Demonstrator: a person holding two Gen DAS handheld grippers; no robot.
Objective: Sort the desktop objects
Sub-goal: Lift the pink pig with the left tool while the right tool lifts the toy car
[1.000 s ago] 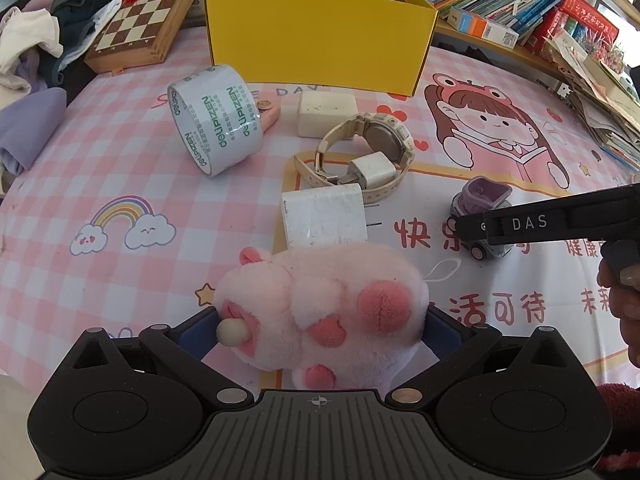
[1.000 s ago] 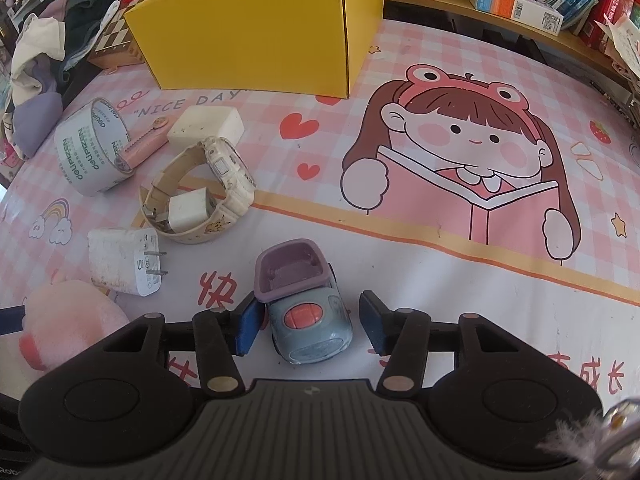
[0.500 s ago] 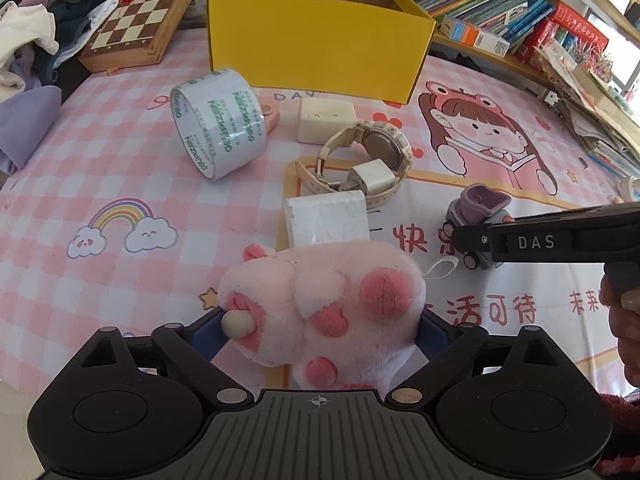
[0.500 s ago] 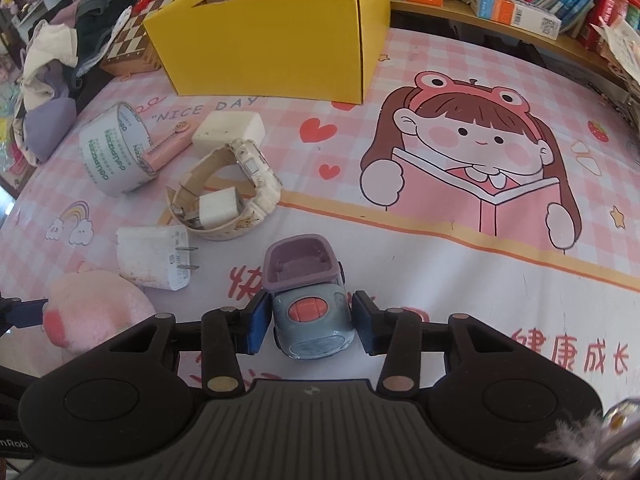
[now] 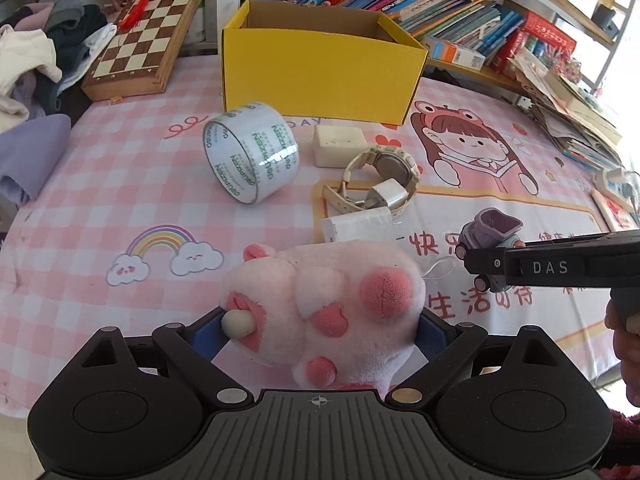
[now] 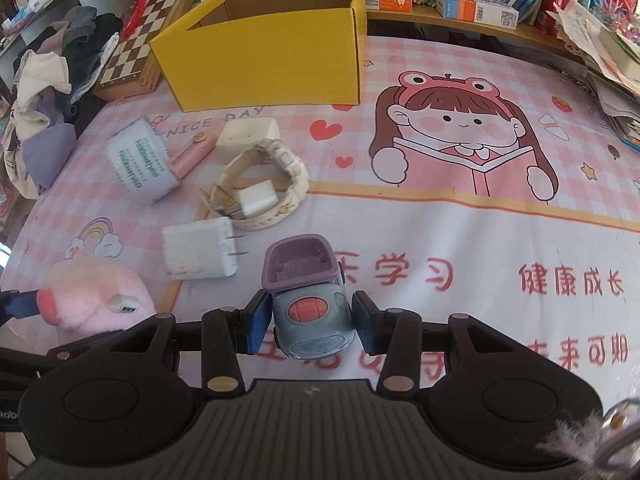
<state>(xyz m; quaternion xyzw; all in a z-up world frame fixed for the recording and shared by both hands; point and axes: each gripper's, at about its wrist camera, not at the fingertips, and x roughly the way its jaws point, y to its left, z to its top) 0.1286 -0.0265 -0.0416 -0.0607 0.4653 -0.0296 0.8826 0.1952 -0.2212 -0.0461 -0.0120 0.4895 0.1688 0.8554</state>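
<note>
One yellow box (image 6: 272,60), open-topped, nothing visible inside

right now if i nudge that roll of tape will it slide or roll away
Likely roll: the roll of tape stands on its curved edge on the flat tablecloth. It looks light and hollow, so a small push could send it off. It may curve toward the pink pen behind it.
</note>
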